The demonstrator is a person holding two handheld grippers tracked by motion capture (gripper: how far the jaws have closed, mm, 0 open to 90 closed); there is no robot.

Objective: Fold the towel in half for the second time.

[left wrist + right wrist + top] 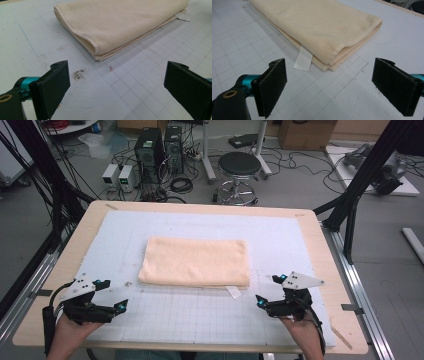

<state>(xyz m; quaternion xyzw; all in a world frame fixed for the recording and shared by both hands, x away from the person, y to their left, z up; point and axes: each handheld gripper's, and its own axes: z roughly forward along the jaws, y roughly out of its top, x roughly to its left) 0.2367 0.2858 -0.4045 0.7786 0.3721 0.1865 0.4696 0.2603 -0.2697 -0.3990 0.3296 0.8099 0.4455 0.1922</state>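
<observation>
Cream terry, folded flat: one towel (195, 262) mid-mat on the table (320, 245), one white tag (233, 291) poking from its near edge. Two tongs, left (110, 294) and right (270, 290), both gaping wide, holding nothing, parked just short of the near corners. Folded layers and dark smudge (79, 74) plain in left gripper view; one stool (240, 170) beyond in high view.

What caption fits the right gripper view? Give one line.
Open right gripper faces the folded towel corner, its white tag lying on the grid mat.
</observation>
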